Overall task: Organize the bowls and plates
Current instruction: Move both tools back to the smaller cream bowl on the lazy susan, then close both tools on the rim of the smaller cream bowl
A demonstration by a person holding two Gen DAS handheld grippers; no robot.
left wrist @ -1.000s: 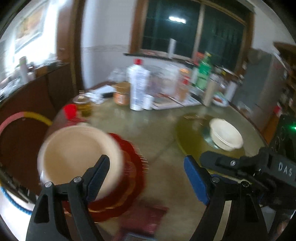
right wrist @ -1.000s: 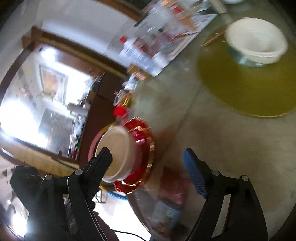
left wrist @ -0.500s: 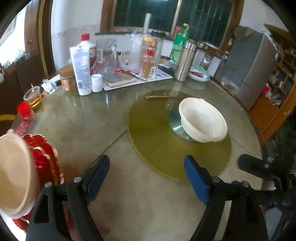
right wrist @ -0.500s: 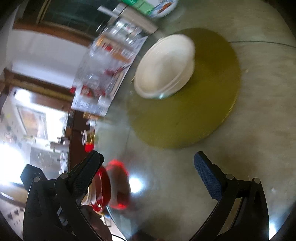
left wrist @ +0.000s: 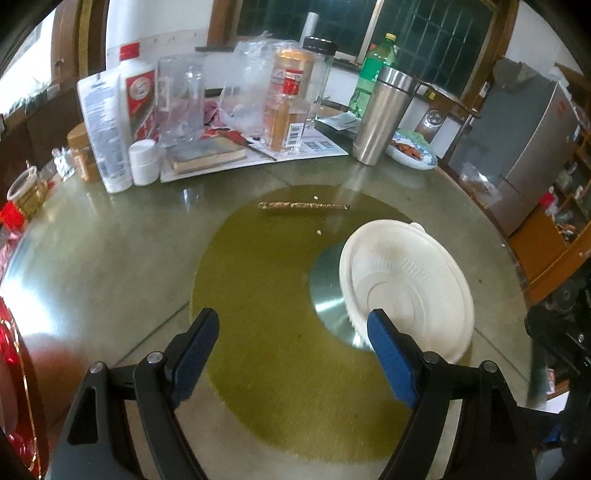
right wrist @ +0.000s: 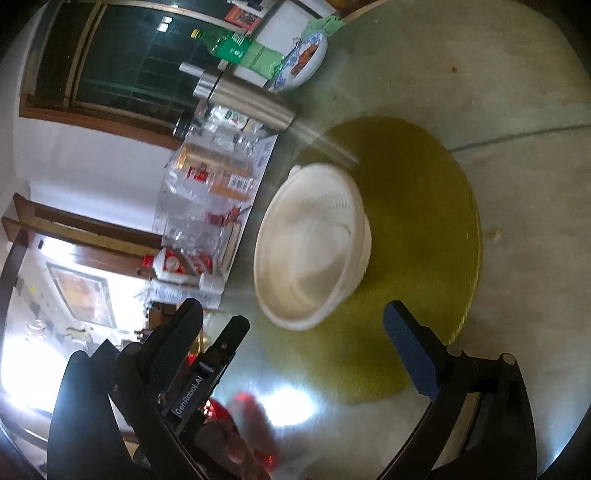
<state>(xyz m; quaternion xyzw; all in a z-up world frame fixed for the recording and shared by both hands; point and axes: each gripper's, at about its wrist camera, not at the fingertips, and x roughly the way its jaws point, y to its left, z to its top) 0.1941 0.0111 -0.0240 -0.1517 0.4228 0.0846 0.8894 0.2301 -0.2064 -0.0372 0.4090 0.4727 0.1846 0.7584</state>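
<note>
Currently we hold both grippers above the round table (left wrist: 110, 258). Our left gripper (left wrist: 291, 354) stands wide and empty. Our right gripper (right wrist: 295, 332), also empty, is closing slightly. The white bowl (left wrist: 406, 284) sits, apparently upright, on the olive turntable (left wrist: 258, 277).

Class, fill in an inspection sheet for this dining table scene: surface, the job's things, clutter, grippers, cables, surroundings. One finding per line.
Surface: round glass table with an olive turntable disc in the middle.
Job's things: white bowl upright on the disc; red plate at the table's left edge.
Clutter: steel flask, green bottle, white bottle, book, blue-rimmed dish of food, gold stick.
Grippers: left gripper open, empty; right gripper empty, jaws closing slightly.
Cables: nothing seen.
Surroundings: dark window, grey fridge, wooden shelves.
</note>
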